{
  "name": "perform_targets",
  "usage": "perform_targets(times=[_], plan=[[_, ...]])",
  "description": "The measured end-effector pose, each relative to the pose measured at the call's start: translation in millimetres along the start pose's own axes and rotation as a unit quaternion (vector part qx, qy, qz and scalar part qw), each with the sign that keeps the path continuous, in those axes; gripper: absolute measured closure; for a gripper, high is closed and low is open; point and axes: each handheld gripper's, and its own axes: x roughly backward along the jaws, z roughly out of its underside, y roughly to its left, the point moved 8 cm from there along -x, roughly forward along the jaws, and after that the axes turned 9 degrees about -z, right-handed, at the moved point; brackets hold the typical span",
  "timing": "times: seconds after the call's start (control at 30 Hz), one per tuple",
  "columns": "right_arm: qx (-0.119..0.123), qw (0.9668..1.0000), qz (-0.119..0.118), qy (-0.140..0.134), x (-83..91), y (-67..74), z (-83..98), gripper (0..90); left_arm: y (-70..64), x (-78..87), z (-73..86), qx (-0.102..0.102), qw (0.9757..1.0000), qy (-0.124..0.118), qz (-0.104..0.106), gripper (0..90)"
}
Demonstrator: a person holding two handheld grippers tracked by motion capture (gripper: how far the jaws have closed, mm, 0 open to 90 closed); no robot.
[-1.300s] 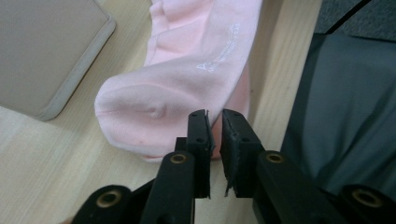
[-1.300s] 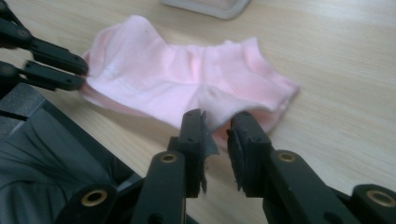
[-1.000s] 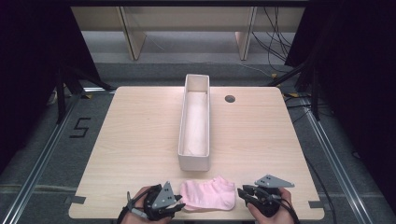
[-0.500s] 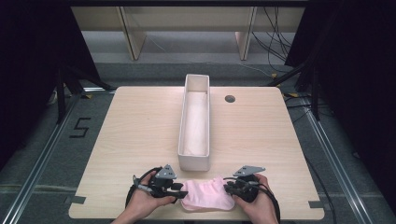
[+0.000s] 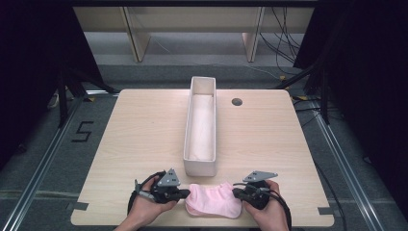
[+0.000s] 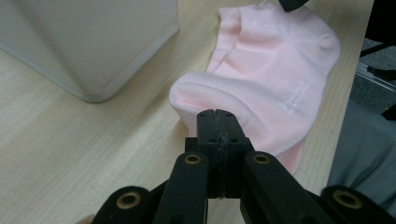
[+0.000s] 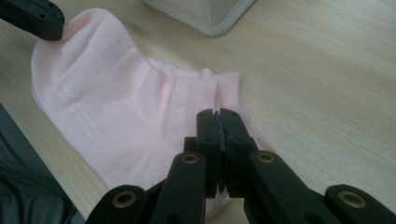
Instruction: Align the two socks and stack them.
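Note:
A pink sock (image 5: 214,199) lies flat on the table's near edge, just in front of the white box. My left gripper (image 5: 185,194) has just closed its jaws on the sock's left end; in the left gripper view the sock (image 6: 271,70) bunches up at the closed left gripper (image 6: 217,114). My right gripper (image 5: 235,192) has just closed on the right end, where the sock (image 7: 116,107) puckers at the closed right gripper (image 7: 218,114). The left gripper's tip (image 7: 32,16) shows at the sock's far end.
A long, narrow white box (image 5: 199,125) runs down the middle of the wooden table (image 5: 144,134), its near end close to the sock. A small dark hole (image 5: 236,101) sits at the back right. The table's front edge is right under both hands.
Both hands moved inward from the sock's sides to its two ends. Each gripper's jaws went from apart to closed on the sock, whose ends now look slightly gathered.

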Motion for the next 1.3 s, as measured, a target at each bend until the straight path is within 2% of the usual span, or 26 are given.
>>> perform_targets(times=[0.07,0.1,0.13,0.17,0.2,0.23,0.43,0.5,0.53,0.6,0.63,0.67,0.73,0.77,0.8,0.83,0.9,0.93,0.97,1.03,1.07,1.1,1.17,1.2,1.23,1.3], plan=[[-0.006,1.0000,-0.005,0.002,4.2,3.3,-0.8,87.8,0.7,6.1,-1.5,-0.012,0.9999,-0.001,-0.003,89.1],[-0.028,0.9996,-0.004,-0.006,5.3,6.7,-1.5,87.8,-1.4,7.7,-3.5,-0.004,0.9999,-0.010,-0.004,89.1],[-0.021,0.9998,-0.004,0.002,9.0,7.0,-2.0,87.9,-2.0,11.1,-3.9,-0.008,0.9999,-0.010,-0.007,89.1],[-0.028,0.9996,-0.007,-0.003,11.6,10.2,-3.4,87.9,-3.5,13.4,-5.0,-0.005,0.9998,-0.017,-0.006,89.1],[-0.018,0.9997,-0.002,-0.018,12.1,8.7,-6.6,87.8,-4.8,15.5,-5.4,-0.004,0.9998,-0.018,-0.006,89.1],[-0.033,0.9994,-0.007,-0.010,15.8,13.0,-6.0,87.9,-6.5,18.8,-6.1,-0.005,0.9997,-0.022,-0.008,89.1],[-0.010,0.9989,0.002,-0.045,22.1,5.0,-18.0,87.9,-15.0,26.2,-4.7,0.002,0.9995,-0.031,-0.007,89.1],[-0.028,0.9991,0.000,-0.031,19.5,1.4,-16.5,87.9,-18.2,23.1,-0.5,0.003,0.9997,-0.025,-0.006,89.0],[-0.017,0.9994,0.005,-0.029,17.4,-4.0,-16.9,87.9,-18.8,21.3,2.6,0.002,0.9998,-0.018,-0.007,89.0],[-0.029,0.9991,0.007,-0.029,10.5,-6.5,-15.9,87.8,-19.0,17.1,8.3,0.005,1.0000,-0.007,-0.005,88.9],[-0.013,0.9996,0.008,-0.023,8.3,-10.5,-15.3,87.8,-17.6,15.2,10.9,0.000,1.0000,-0.001,-0.006,89.0],[-0.018,0.9995,0.010,-0.023,6.2,-11.1,-15.0,87.8,-15.3,13.8,13.9,-0.008,0.9999,0.009,-0.010,88.9],[-0.030,0.9994,0.010,-0.014,1.7,-10.0,-11.9,87.7,-17.1,8.9,16.0,0.005,0.9999,0.010,-0.008,88.8],[-0.016,0.9995,0.007,-0.025,-3.0,-12.6,-12.5,87.4,-15.2,7.7,18.4,-0.007,0.9997,0.019,-0.009,88.6],[-0.011,0.9997,0.018,-0.014,-3.1,-14.9,-10.2,87.0,-15.4,7.1,20.2,-0.011,0.9996,0.026,-0.007,88.4],[-0.005,0.9997,0.019,-0.015,-4.4,-16.4,-9.4,86.1,-17.8,4.3,20.0,0.003,0.9998,0.020,-0.004,88.1],[-0.008,0.9999,0.008,-0.007,-6.6,-15.3,-6.6,83.5,-18.7,3.8,23.1,-0.009,0.9994,0.034,-0.002,85.7],[-0.003,0.9999,0.012,-0.004,-6.3,-17.1,-5.7,82.7,-20.7,4.3,21.8,-0.001,0.9997,0.026,-0.003,83.2],[0.021,0.9995,0.020,-0.008,-5.3,-20.7,-7.3,81.3,-19.3,7.4,21.6,-0.011,0.9995,0.030,-0.003,80.2],[0.021,0.9992,0.030,-0.017,-0.8,-20.1,-8.9,79.5,-17.7,13.6,14.9,-0.001,0.9999,0.011,-0.011,75.2],[-0.016,0.9992,0.032,-0.018,2.3,-13.9,-8.2,79.0,-15.7,18.8,10.5,-0.002,0.9999,0.002,-0.013,72.7],[0.003,0.9990,0.036,-0.025,5.1,-14.9,-10.6,78.8,-14.8,22.5,5.1,0.004,0.9998,-0.012,-0.017,71.2],[0.016,0.9991,0.031,-0.023,8.3,-10.5,-12.1,78.2,-15.0,26.2,-3.1,0.009,0.9993,-0.029,-0.021,71.1],[-0.005,0.9994,0.027,-0.019,7.9,-4.4,-10.9,77.8,-16.2,26.0,-5.1,0.004,0.9993,-0.031,-0.019,71.2],[0.016,0.9995,0.025,-0.012,7.4,-5.5,-10.6,77.5,-18.1,24.8,-6.2,0.001,0.9994,-0.031,-0.017,71.5],[0.020,0.9993,0.032,-0.010,4.0,-7.3,-8.0,76.7,-24.2,18.2,-5.4,-0.004,0.9996,-0.027,-0.004,73.8]])
